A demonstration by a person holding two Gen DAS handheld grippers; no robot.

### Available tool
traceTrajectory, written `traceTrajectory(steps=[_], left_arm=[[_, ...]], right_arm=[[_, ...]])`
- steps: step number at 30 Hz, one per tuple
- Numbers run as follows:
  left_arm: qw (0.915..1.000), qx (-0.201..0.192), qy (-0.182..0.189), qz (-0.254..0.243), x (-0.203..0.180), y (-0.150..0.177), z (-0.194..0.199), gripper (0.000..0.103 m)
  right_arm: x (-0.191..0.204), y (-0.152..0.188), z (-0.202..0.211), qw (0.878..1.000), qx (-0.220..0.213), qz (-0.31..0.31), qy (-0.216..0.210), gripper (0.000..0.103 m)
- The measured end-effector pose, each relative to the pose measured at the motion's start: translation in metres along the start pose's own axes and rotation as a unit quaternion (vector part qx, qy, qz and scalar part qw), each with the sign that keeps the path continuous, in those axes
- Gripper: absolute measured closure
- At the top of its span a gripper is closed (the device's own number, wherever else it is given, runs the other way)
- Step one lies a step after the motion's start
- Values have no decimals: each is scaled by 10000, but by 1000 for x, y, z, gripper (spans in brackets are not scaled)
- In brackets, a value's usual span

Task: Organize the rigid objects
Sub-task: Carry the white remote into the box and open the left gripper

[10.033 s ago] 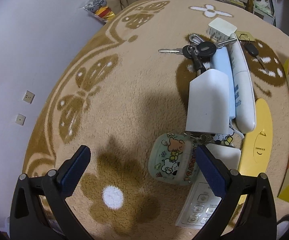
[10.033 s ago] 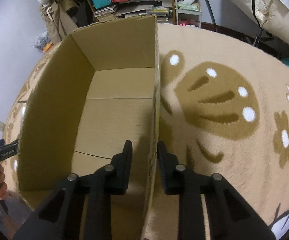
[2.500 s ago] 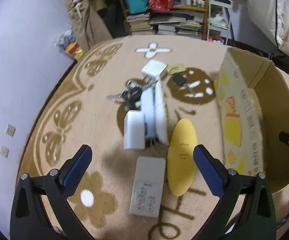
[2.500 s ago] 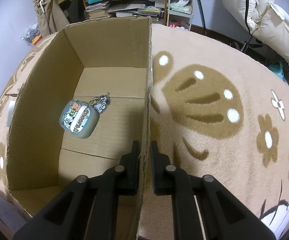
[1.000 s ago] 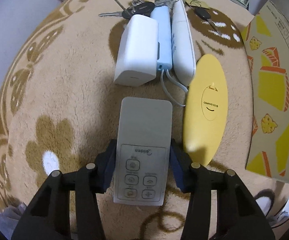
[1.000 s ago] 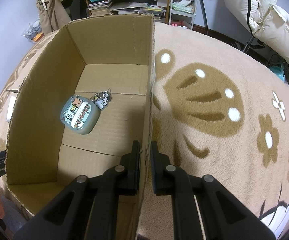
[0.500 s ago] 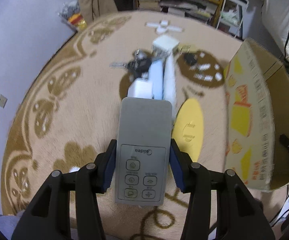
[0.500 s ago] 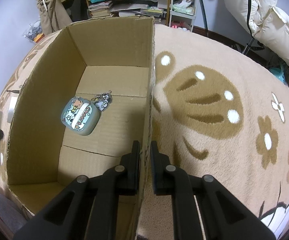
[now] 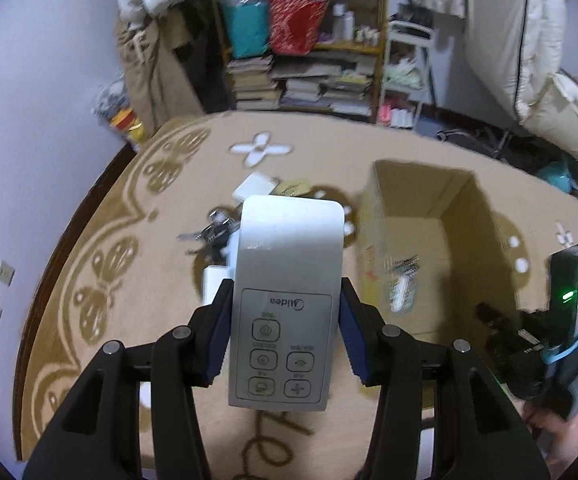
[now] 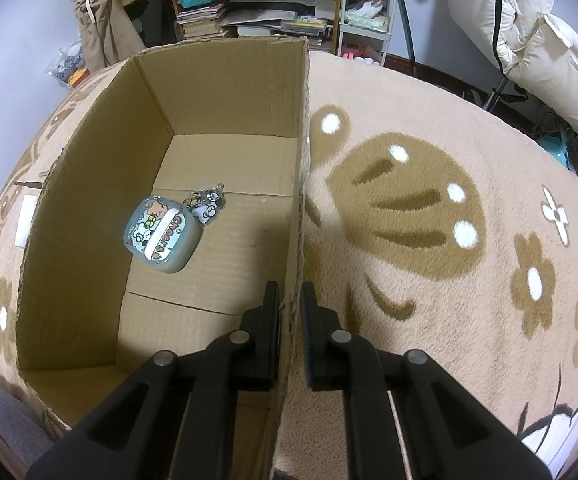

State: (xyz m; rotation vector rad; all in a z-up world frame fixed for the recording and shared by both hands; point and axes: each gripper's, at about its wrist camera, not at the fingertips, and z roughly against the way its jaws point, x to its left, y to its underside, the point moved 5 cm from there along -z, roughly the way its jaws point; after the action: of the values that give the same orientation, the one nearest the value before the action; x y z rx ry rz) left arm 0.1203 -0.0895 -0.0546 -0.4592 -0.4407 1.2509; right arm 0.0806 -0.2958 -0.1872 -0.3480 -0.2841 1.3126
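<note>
Lifted clear of the rug since a second ago, the grey-white Midea remote, five buttons facing up, sits at frame centre clamped in the left gripper, while the right gripper pinches the cardboard box wall at lower centre.

The left claw is raised off the floor, its blue-padded fingers pressed against both long sides of a grey remote. The right claw sits lower, its black fingers pinched on the near right wall of the cardboard box, one finger inside, one outside.
</note>
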Motion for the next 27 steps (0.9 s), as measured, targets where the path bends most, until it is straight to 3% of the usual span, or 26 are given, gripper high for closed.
traceTrajectory(steps=[15, 27], left_arm=[[9972, 1, 571, -491, -90, -31, -24, 55], [9950, 495, 757, -421, -104, -20, -72, 55]], right_arm=[[-3, 2, -3, 9999, 70, -89, -119, 92], [0, 4, -2, 9999, 57, -73, -130, 92]])
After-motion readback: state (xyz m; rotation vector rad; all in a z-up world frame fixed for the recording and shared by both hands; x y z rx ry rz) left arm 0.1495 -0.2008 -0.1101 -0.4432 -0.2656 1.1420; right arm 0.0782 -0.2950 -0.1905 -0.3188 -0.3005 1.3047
